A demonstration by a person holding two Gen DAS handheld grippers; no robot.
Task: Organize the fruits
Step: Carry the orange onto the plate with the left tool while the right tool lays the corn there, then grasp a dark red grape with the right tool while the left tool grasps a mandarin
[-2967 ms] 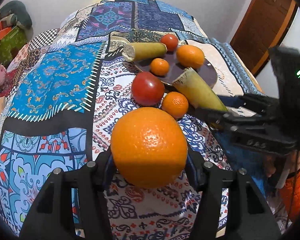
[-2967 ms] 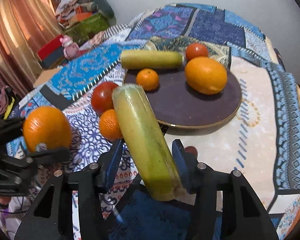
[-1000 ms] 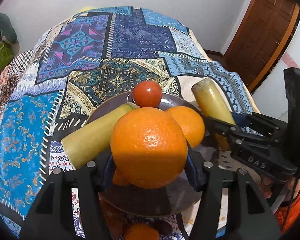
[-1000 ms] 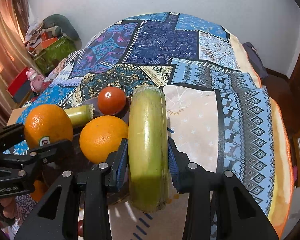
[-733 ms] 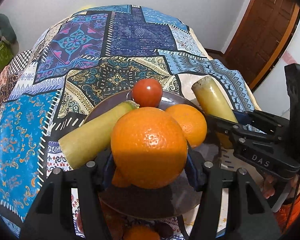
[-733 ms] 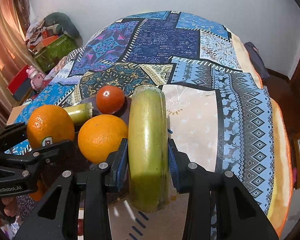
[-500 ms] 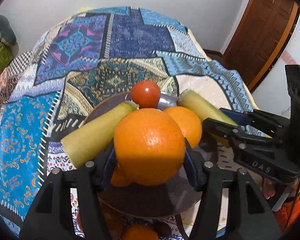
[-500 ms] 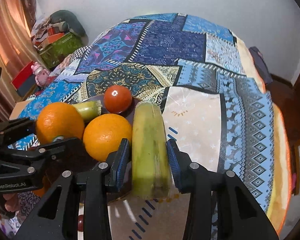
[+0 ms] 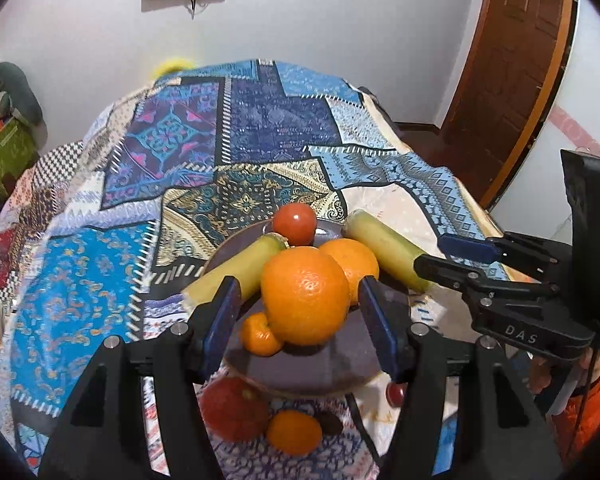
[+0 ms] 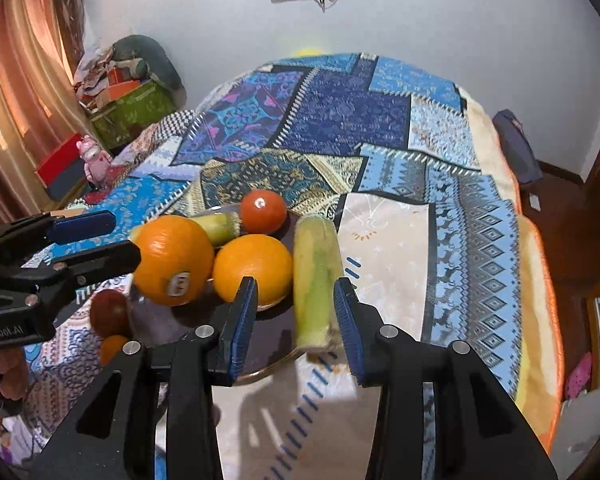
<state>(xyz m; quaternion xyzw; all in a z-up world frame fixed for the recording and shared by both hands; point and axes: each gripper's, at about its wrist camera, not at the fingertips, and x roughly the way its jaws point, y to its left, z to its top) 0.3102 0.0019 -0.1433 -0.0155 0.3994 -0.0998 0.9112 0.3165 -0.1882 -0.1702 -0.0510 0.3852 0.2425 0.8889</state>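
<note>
On the patchwork cloth point(image 10: 380, 120), yellow-green stalk point(image 10: 316, 276) lengthwise away, free between parted right hand-held gripper point(image 10: 296, 316) jaws.

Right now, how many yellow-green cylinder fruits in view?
2, both on the dark round plate: one yellow-green cylinder at its left, behind the big orange; the other at its right edge. None seems hidden.

1. The left gripper point(image 9: 300, 312) is a black plastic frame with triangular cut-outs, and its two fingers have blue ribbed pads point(image 9: 220, 322).
2. Round silver screws sit on the finger joints.
3. The right gripper point(image 10: 296, 320) has the same black frame, blue pads and silver screws.
4. In the left wrist view its side shows white letters "DAS" and a small green light on a black box.
5. The person wears an orange sleeve point(image 9: 592, 408).
</note>
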